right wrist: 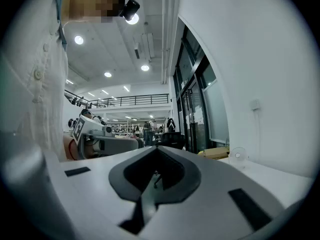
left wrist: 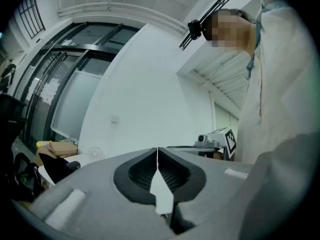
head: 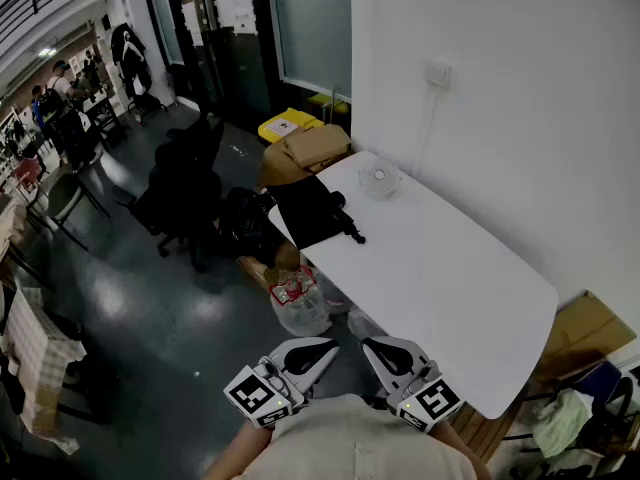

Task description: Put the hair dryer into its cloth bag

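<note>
Tongs are shut and empty on both sides: left tongs [head: 322, 349] and right tongs [head: 377, 348] sit level near the person's body, off the white tabletop [head: 440, 278]. At its far end, the hair dryer [head: 347, 228] lies against the black cloth bag [head: 303, 211].
</note>
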### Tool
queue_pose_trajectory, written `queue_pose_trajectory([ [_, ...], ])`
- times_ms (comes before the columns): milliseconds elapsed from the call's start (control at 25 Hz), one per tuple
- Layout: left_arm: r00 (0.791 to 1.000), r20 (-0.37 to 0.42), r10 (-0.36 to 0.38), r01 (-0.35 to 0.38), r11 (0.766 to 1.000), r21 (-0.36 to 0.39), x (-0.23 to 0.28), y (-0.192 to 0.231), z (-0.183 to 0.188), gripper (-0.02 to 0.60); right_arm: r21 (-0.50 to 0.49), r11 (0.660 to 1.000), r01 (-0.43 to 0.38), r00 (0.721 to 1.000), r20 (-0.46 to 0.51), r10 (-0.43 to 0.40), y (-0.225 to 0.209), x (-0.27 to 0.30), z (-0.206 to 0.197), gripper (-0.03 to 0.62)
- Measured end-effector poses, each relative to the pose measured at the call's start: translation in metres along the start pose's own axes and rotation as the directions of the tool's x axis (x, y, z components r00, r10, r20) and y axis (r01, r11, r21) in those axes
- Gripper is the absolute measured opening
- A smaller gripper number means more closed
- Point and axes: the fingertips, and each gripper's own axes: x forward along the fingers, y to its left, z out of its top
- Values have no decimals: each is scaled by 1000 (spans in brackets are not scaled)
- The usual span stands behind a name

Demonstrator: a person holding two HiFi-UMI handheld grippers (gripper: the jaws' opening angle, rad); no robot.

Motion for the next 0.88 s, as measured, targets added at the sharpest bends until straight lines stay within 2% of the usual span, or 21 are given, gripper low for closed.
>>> queue_pose_trajectory([
  [320, 1000, -20, -11, 11, 1000, -2, -3, 0, -5, 11, -15, 1000, -5, 1000, -24, 5, 3, 2, -2, 15],
  [600, 999, -24, -26, 26, 1000, 0, 2, -4, -6, 11, 29, 999, -25, 997, 69, 23, 0, -1, 8, 18],
  [880, 999, -35, -38, 38, 999, 0, 11, -8, -8, 11, -27, 1000, -5, 999, 45, 7, -7, -4, 5, 18],
])
